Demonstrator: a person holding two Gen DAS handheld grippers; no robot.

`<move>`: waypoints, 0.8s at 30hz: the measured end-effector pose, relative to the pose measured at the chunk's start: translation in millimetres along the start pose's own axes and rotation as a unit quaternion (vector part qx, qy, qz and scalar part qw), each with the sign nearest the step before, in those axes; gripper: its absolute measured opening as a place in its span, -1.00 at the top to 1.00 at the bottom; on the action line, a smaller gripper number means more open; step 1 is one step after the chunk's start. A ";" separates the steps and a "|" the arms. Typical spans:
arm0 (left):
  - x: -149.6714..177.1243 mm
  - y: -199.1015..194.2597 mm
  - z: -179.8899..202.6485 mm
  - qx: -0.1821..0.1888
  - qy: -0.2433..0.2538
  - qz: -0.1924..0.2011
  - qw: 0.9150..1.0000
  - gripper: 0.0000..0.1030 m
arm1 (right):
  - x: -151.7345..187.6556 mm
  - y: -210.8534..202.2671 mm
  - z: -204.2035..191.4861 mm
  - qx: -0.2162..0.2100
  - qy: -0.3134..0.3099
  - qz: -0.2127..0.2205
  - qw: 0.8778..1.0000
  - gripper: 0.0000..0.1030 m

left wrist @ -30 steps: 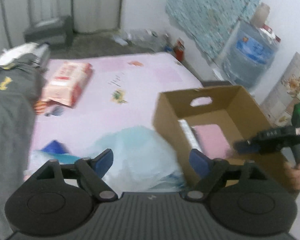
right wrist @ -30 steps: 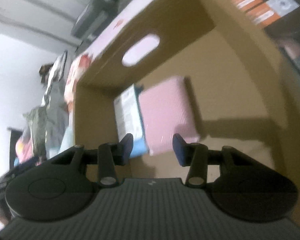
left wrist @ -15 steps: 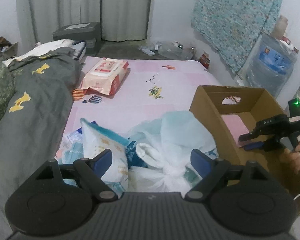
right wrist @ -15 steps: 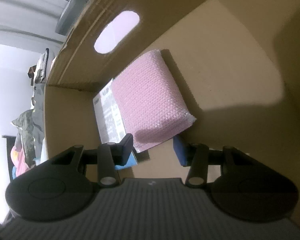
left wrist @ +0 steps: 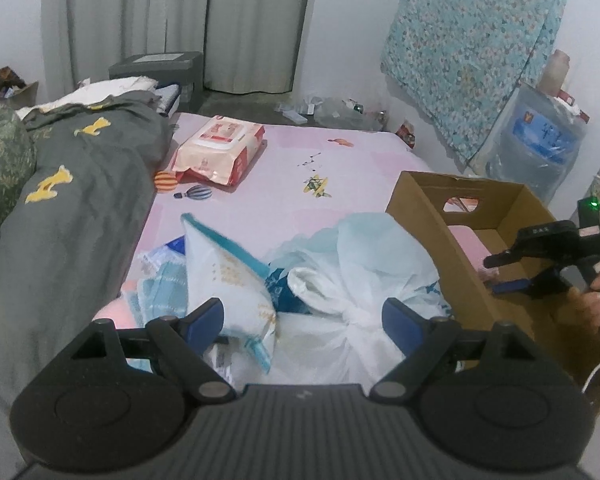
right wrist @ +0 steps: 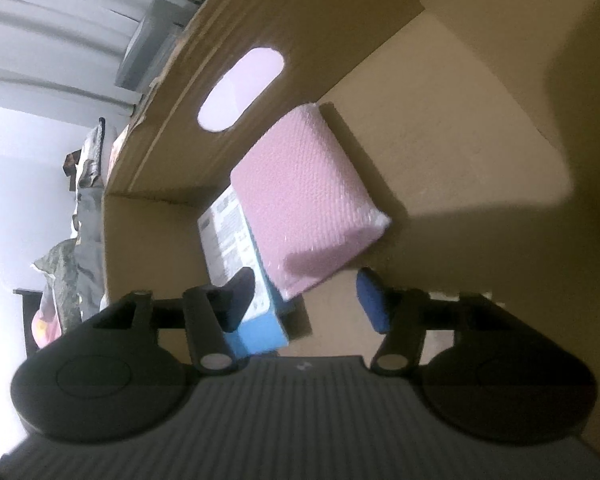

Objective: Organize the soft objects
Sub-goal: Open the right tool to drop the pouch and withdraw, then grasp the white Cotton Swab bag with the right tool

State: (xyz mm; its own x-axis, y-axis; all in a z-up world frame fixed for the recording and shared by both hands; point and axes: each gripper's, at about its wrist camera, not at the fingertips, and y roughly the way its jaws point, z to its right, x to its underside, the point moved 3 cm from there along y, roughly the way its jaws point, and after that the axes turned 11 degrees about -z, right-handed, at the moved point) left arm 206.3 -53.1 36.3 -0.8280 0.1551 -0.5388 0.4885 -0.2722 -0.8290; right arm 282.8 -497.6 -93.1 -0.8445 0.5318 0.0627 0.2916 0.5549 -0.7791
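A: Your right hand-held gripper (right wrist: 306, 294) is low in the frame inside the cardboard box (right wrist: 440, 112), jaws opening; the pink packet (right wrist: 304, 204) lies just beyond them, free of the pads, leaning on a blue-and-white pack (right wrist: 236, 248).

B: So what now?

A: I'd let the jaws clear fully, then lift straight out so you don't drag the packet.

B: And the left?

A: Your left hand-held gripper (left wrist: 302, 320) is spread wide and empty over the white knotted bag (left wrist: 352, 280) at lower centre. Pinch the knot. Farther up, the wipes pack (left wrist: 220, 148) waits on the bed (left wrist: 340, 176).
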 end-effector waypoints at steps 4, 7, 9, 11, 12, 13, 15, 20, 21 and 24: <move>10.0 -0.9 -10.6 -0.005 -0.004 0.004 1.000 -0.69 | 19.9 -15.9 -10.7 0.010 -0.022 -0.002 1.000 -0.23; 15.7 -4.2 -17.5 -0.012 -0.007 0.010 1.000 -0.69 | 35.1 -34.4 -29.1 0.003 -0.050 0.010 0.999 -0.24; 16.0 -6.5 -22.4 -0.019 -0.010 0.019 1.000 -0.67 | 43.6 -49.3 -45.7 -0.016 -0.073 0.020 0.997 -0.25; 14.5 -7.7 -27.0 -0.026 -0.013 0.028 0.999 -0.63 | 52.9 -56.1 -72.3 -0.040 -0.100 0.026 0.994 -0.26; 13.1 -7.4 -28.8 -0.028 -0.015 0.032 0.999 -0.59 | 56.8 -56.6 -85.7 -0.051 -0.115 0.025 0.992 -0.26; 11.0 -6.3 -30.9 -0.030 -0.018 0.036 0.999 -0.55 | 61.6 -55.1 -101.8 -0.064 -0.133 0.021 0.989 -0.26; 4.8 -1.8 -34.0 -0.037 -0.019 0.039 0.998 -0.35 | 70.5 -46.2 -131.9 -0.088 -0.162 0.007 0.983 -0.26; -16.9 26.5 -44.0 -0.062 -0.018 0.000 0.998 -0.08 | 85.8 4.4 -198.9 -0.131 -0.208 -0.056 0.968 -0.24; -21.3 33.6 -46.2 -0.060 -0.019 -0.013 0.998 -0.06 | 86.1 18.2 -209.0 -0.134 -0.210 -0.068 0.966 -0.23; -31.2 56.4 -54.4 -0.052 -0.022 -0.048 0.997 -0.03 | 83.3 61.4 -235.5 -0.128 -0.213 -0.095 0.964 -0.20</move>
State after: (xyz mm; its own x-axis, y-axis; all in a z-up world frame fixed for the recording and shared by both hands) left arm 274.7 -21.7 -1.9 -0.8824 0.1334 -0.4512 0.4306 -0.1576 -0.8887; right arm 336.2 -268.5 11.2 -0.9856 0.1233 -0.1153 0.1680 0.7849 -0.5964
